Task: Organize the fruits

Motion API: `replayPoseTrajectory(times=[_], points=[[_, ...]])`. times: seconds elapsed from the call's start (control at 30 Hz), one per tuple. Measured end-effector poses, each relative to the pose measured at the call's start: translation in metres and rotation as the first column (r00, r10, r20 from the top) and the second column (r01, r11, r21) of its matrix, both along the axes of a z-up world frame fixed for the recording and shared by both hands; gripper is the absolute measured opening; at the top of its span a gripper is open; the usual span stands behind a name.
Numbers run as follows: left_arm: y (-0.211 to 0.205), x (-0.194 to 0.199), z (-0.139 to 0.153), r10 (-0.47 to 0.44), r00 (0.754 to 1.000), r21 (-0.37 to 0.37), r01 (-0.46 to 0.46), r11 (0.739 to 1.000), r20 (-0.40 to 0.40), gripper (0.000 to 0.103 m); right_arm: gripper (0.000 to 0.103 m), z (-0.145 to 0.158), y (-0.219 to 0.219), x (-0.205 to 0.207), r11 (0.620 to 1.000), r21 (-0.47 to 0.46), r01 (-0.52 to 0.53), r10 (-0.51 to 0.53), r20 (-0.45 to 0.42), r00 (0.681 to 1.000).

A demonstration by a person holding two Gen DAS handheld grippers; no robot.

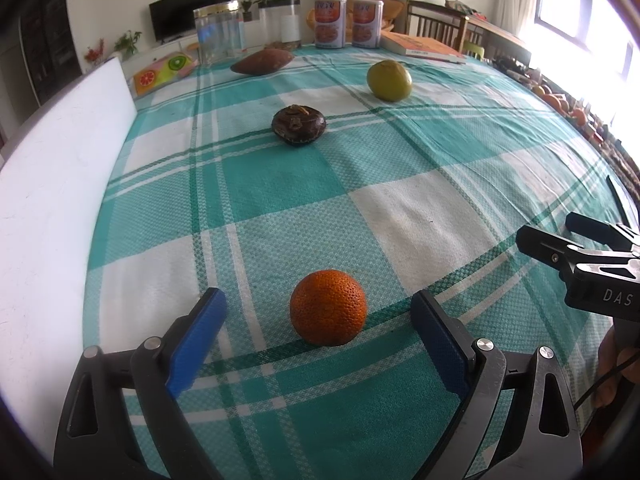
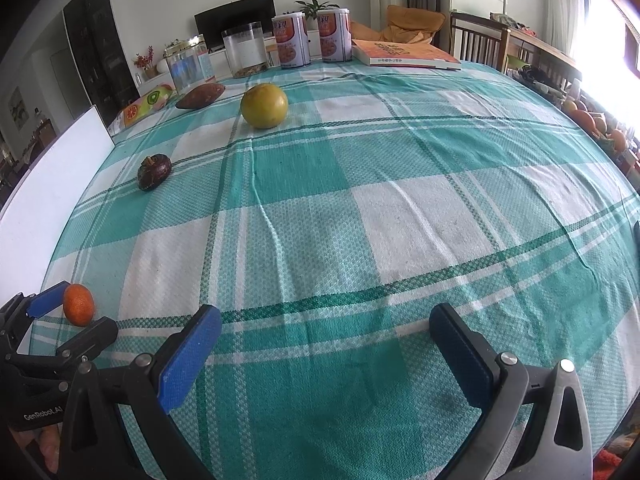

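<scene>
Orange (image 1: 328,307) — before mangosteen (image 1: 299,124)

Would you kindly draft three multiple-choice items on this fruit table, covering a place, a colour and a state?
1. Where is the orange?
A. Between the left tongs' pads
B. Beside the cans
C. On the book

2. What colour is the tablecloth?
A. Red and black
B. Green and white
C. Plain yellow

3. What do the right tongs hold?
A. The dark mangosteen
B. The yellow-green citrus
C. Nothing

Answers: 1 A, it sits untouched between the spread blue pads; 2 B, checks show it; 3 C, only cloth lies between them.
</scene>
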State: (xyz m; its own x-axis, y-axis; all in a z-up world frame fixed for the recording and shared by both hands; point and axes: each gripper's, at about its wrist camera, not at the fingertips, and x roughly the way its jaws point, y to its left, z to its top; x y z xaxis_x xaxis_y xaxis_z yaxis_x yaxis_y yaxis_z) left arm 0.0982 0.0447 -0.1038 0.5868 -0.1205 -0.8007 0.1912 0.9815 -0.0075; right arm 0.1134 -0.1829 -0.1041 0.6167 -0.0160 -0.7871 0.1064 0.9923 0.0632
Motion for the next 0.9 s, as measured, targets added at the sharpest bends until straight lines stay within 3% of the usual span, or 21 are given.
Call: replayPoseTrajectory(times=[0.4,0.57,0.7,0.8,0.9], points=[[0.0,0.0,0.0,0.0,1.0,0.001,0.0,1.0,0.0,0.095,0.103,0.0,0.001,0.0,1.0,-0.004,-0.003,0.003,-0.002,1.0],[0.0,0.0,0.0,0.0,1.0,0.001,0.0,1.0,0.0,0.095,0.103,0.007,-0.019,0.006,0.988,0.149,0.037,-0.038,0.003,0.999],[0.0,0.0,0.0,0.0,1.0,0.001,0.0,1.0,0.0,0.095,0.103,0.019,-0.022,0.059,0.981,0.191,0.021,-0.02,-0.007,1.0],[-0.001,0.0,0.0,0.0,1.0,0.001,0.0,1.0,0.0,0.095,0.103,0.035,0.0,0.108,0.994,0.081,-0.076,0.07,0.074,0.995],[-0.001,0.0,0.0,0.0,1.0,0.001,0.0,1.0,0.0,0.095,0.103,0.034,0.024,0.158,0.991,-0.021,-0.13,0.131,0.06,0.99]])
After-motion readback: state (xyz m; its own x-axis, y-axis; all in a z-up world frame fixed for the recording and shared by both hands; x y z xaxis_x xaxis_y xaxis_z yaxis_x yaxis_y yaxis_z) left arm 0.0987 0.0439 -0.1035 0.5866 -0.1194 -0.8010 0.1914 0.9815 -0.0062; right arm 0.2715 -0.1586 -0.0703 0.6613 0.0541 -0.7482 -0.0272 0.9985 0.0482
